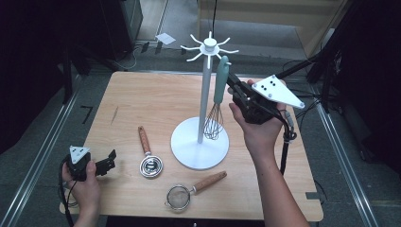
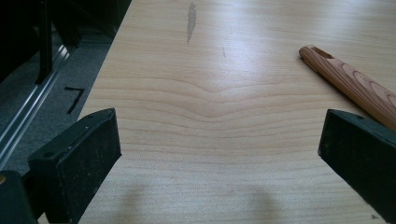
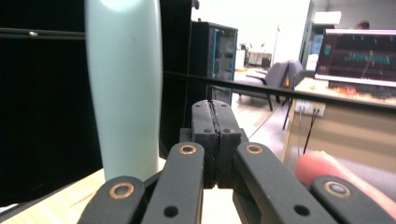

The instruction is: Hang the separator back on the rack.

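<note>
A: Whisk [image 1: 216, 105] hangs off the stand [image 1: 204, 99], centre frame. Right gripper [image 1: 230, 80] pressed together, empty, beside its handle.

B: Probably light, stiff, slick handle; take it mid-handle. Left gripper [image 1: 112, 159] apart, lower left.

I see open bench [image 1: 151, 94] across the far left corner and along the left edge, wide enough for a hand to pass. Ahead of my left gripper [image 1: 108, 164] bare wood runs on, with only the wooden-handled ladle [image 1: 150, 161] off to its right. The white stand [image 1: 204, 94] blocks the middle, the hanging whisk [image 1: 216, 106] beside its pole, just left of my right gripper [image 1: 232, 81]. The strainer [image 1: 189, 190] lies by the near edge
</note>
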The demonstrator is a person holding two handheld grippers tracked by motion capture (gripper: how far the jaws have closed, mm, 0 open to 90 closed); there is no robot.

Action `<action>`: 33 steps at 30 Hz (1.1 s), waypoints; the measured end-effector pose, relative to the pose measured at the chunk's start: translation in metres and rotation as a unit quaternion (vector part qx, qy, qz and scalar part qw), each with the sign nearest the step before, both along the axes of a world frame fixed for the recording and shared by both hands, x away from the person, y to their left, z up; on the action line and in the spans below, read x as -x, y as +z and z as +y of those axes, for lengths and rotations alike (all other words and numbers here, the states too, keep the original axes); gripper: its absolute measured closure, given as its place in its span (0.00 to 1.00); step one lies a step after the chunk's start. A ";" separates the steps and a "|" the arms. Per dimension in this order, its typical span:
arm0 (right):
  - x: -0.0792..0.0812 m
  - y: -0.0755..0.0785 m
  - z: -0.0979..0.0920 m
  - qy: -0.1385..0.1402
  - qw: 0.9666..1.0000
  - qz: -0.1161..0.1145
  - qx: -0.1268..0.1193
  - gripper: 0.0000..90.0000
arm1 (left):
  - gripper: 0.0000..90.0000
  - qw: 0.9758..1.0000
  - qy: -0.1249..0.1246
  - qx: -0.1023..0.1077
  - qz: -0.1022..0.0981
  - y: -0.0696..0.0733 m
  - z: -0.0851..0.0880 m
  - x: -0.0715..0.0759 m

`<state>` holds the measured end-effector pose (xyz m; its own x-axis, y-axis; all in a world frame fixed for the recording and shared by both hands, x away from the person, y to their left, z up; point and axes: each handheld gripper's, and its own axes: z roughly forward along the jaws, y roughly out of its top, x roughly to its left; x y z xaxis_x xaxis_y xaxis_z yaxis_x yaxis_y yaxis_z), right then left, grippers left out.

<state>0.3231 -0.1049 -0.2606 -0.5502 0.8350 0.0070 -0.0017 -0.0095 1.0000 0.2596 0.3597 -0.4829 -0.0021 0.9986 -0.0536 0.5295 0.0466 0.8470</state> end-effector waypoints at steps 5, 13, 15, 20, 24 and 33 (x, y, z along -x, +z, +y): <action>0.006 0.004 0.006 0.019 1.000 -0.009 0.006 1.00 | 0.00 1.000 0.002 -0.001 -0.001 0.000 0.000 0.000; 0.014 0.007 0.013 0.035 0.999 -0.006 0.009 1.00 | 0.00 1.000 0.001 -0.001 -0.001 0.000 0.000 0.000; 0.016 0.007 0.015 0.037 0.999 -0.011 0.015 1.00 | 0.00 1.000 0.000 0.000 0.000 0.000 0.000 0.000; 0.022 0.007 0.018 0.043 0.999 -0.011 0.016 1.00 | 0.00 1.000 0.000 0.000 0.000 0.000 0.000 0.000; 0.024 0.007 0.021 0.039 0.999 -0.010 0.014 1.00 | 0.00 1.000 0.001 -0.002 -0.001 0.000 0.000 0.000; 0.027 0.007 0.025 0.033 0.999 -0.017 0.027 1.00 | 0.00 1.000 0.000 -0.007 -0.002 0.000 -0.002 0.000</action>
